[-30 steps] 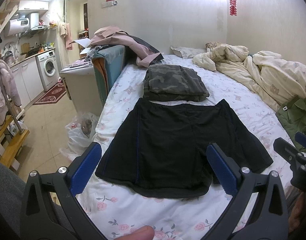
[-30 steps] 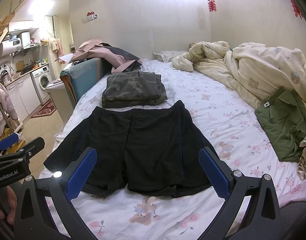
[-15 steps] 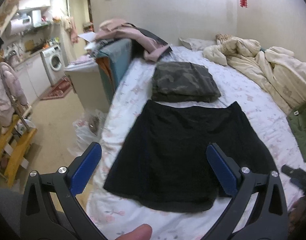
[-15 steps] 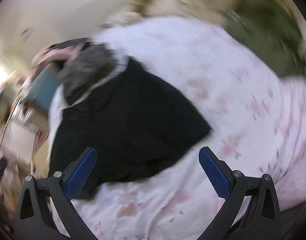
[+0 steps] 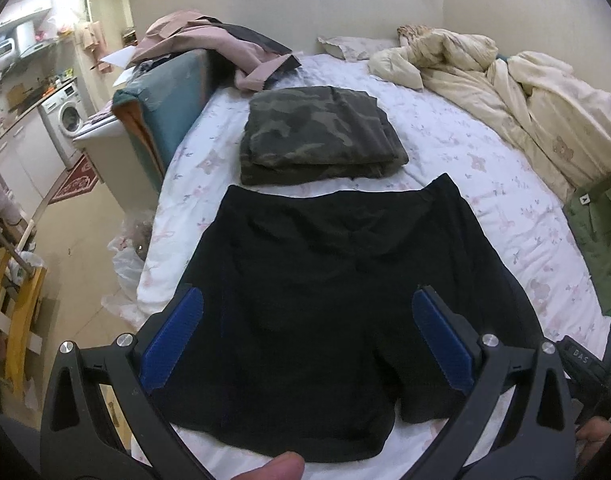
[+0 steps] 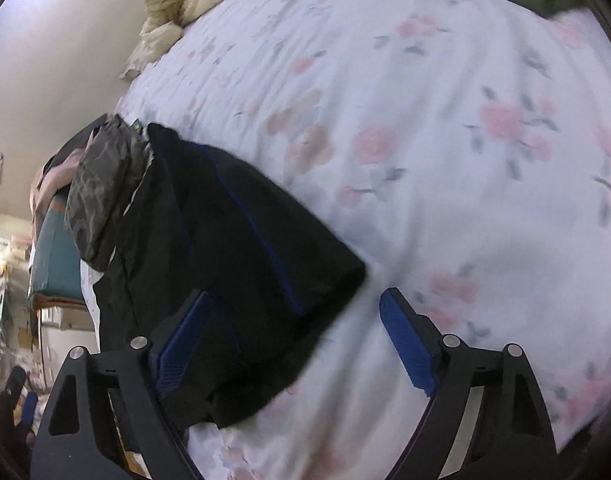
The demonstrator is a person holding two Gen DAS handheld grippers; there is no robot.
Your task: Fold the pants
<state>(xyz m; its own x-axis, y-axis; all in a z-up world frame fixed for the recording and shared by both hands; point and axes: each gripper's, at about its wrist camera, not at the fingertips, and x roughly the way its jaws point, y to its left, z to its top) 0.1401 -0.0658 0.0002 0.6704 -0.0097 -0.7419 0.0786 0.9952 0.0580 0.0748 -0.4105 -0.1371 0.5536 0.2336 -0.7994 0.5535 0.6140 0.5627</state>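
Note:
Black shorts (image 5: pixel 329 276) with blue side stripes lie flat on the floral bed sheet (image 5: pixel 485 168), waistband far, leg hems near me. My left gripper (image 5: pixel 305 320) is open and empty, hovering above the shorts' near half. My right gripper (image 6: pixel 291 332) is open and empty, tilted and low over the bed, its jaws straddling the right leg's outer hem corner of the shorts (image 6: pixel 241 256). The right wrist view is blurred.
Folded camouflage pants (image 5: pixel 317 136) lie just beyond the shorts' waistband, also in the right wrist view (image 6: pixel 97 196). A cream duvet (image 5: pixel 505 80) and a green garment (image 5: pixel 597 232) lie at the right. A teal sofa (image 5: pixel 165 92) stands by the bed's left edge.
My left gripper moved forward and lower over the shorts. My right gripper swung down and rolled toward the shorts' right hem corner, now close to the sheet.

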